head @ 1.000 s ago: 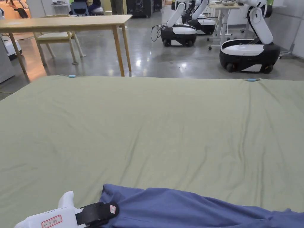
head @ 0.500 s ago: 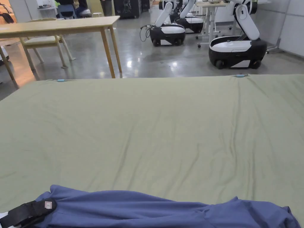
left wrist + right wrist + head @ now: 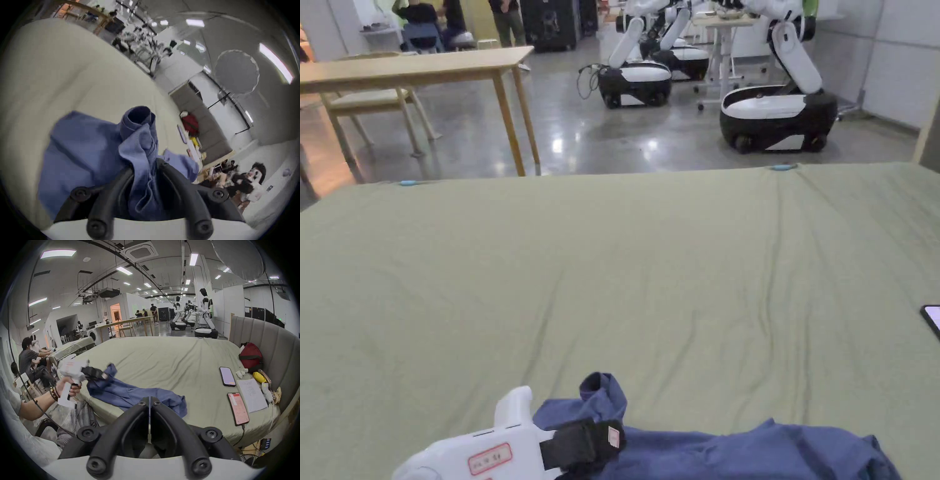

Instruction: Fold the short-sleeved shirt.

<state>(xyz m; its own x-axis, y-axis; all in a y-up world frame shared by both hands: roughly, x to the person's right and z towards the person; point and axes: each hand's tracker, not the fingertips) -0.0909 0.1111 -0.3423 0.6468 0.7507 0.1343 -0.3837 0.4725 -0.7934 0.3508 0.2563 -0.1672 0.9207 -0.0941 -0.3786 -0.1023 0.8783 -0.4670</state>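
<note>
A blue short-sleeved shirt (image 3: pixel 737 450) lies crumpled along the near edge of the green bed (image 3: pixel 612 262). My left gripper (image 3: pixel 584 442) is shut on the shirt's left end, and a rolled fold stands up just beyond the jaws. In the left gripper view the cloth (image 3: pixel 84 151) is bunched between the black jaws of that gripper (image 3: pixel 144 168). The right gripper view has the left gripper (image 3: pixel 95 374) lifting that end of the shirt (image 3: pixel 129 392) off the bed. My right gripper (image 3: pixel 149 400) is shut on nothing, held off the bed's near edge, short of the shirt's right end.
Two phones (image 3: pixel 227 376) (image 3: pixel 237 410), a paper sheet (image 3: pixel 252 394) and a red bag (image 3: pixel 250 356) lie by the padded headboard (image 3: pixel 267 340) on the right. Past the bed stand a wooden table (image 3: pixel 419 65) and wheeled robots (image 3: pixel 775 115). A person sits at the left.
My left gripper went left and has now come back to the right with the shirt's end. The shirt is more bunched and its held end is raised. The head camera also shifted.
</note>
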